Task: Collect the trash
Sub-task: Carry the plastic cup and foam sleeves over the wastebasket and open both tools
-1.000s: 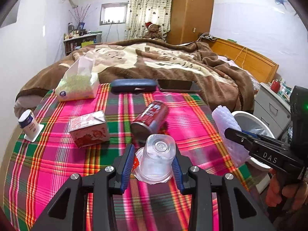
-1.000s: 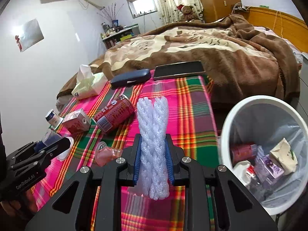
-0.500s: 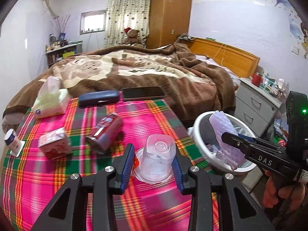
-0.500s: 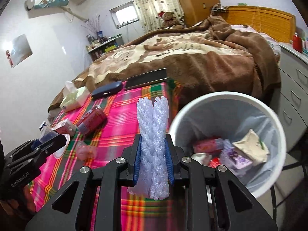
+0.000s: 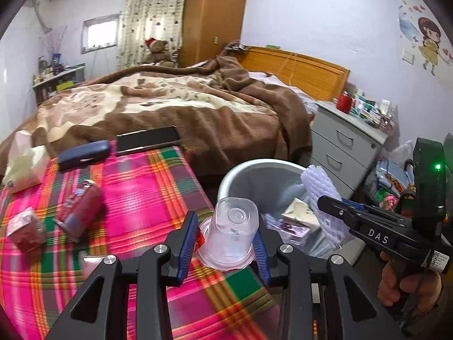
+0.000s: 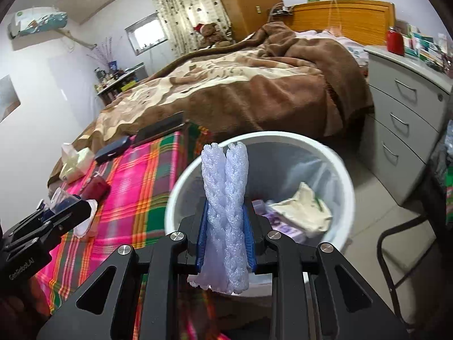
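Observation:
My left gripper (image 5: 225, 240) is shut on a clear plastic cup (image 5: 230, 233), held upside down near the right edge of the plaid table, next to the white trash bin (image 5: 226, 181). My right gripper (image 6: 225, 226) is shut on a folded white foam net sleeve (image 6: 225, 198) and holds it over the bin's near rim (image 6: 175, 192). The bin holds crumpled paper (image 6: 303, 206) and wrappers. A red can (image 5: 85, 206) lies on its side on the table, with a small red carton (image 5: 24, 228) left of it.
A tissue pack (image 5: 22, 167), a dark blue case (image 5: 83, 154) and a black phone (image 5: 147, 138) lie at the table's far edge. The brown-blanketed bed (image 5: 184, 104) is behind. Grey drawers (image 6: 407, 119) stand right of the bin. A chair frame (image 6: 402, 246) is at right.
Both grippers have moved right, away from the table's middle toward the bin. The foam sleeve now hangs over the bin's rim and the cup is beside the bin.

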Tool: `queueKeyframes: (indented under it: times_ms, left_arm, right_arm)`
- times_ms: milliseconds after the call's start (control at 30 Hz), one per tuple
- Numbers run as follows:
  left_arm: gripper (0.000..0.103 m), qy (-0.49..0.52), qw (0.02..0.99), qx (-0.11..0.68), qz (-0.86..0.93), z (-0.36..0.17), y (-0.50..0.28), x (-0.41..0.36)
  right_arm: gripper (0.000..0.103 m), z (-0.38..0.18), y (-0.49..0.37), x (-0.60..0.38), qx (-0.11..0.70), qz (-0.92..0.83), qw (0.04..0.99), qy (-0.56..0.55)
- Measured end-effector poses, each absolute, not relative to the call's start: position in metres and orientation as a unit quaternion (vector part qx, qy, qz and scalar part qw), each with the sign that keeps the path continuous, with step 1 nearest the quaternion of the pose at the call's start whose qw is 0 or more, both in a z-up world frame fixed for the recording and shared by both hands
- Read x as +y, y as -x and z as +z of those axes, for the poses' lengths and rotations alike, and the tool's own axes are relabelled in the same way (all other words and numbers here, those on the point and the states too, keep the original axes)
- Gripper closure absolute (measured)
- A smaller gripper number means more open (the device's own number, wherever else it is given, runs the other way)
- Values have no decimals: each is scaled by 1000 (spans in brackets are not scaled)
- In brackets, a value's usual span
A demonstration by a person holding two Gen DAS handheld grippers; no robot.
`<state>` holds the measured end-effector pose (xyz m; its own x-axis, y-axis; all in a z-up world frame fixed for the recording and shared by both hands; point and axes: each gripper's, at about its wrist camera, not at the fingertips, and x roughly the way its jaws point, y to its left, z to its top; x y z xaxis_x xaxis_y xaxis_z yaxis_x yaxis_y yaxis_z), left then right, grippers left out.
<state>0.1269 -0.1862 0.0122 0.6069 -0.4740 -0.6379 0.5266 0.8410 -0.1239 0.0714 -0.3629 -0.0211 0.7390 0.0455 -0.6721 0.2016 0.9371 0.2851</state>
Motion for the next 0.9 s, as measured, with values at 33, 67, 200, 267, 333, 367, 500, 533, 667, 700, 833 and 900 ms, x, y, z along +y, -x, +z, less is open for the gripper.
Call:
queueKeyframes:
  times_ms: [33, 67, 200, 267, 333, 367, 500, 533, 667, 700, 833, 900]
  left_arm:
    - [65, -39, 893, 347, -285, 10, -127, -194]
    - [65, -39, 890, 349, -289, 9, -127, -199]
    - [65, -53, 885, 351, -301, 5, -128, -224]
    - [65, -52, 881, 356, -307, 2, -130, -232]
    - [65, -54, 880, 356, -310, 1, -132, -240]
    - [65, -56, 879, 357, -312, -1, -133, -245]
    - [65, -66, 877, 357, -313, -5, -137, -259]
    - [65, -69, 877, 358, -314, -7, -137, -262]
    - [65, -64, 871, 367, -319, -12, -145, -272]
    - [65, -62, 871, 369, -319, -13, -146, -273]
    - [58, -47, 869, 377, -318, -17, -155, -275]
    - [44, -51, 872, 374, -311, -18, -156, -275]
  right_arm:
    - [80, -23, -72, -366, 362, -44, 915, -172]
    - [80, -25, -72, -369, 365, -48, 914, -172]
    - [80, -32, -74, -381, 376, -60, 909, -172]
    - [80, -34, -73, -387, 378, -65, 908, -171]
    - [80, -35, -73, -392, 381, -69, 907, -168]
    - [79, -37, -75, -394, 383, -72, 906, -167]
    - [79, -42, -77, -401, 390, -74, 903, -166]
    - [79, -43, -78, -402, 391, -77, 902, -164]
    - [79, -47, -84, -405, 399, -75, 900, -158]
    - [79, -48, -85, -407, 400, -77, 900, -154]
    - [77, -50, -87, -410, 405, -73, 899, -151]
    - [76, -51, -87, -411, 407, -74, 898, -150]
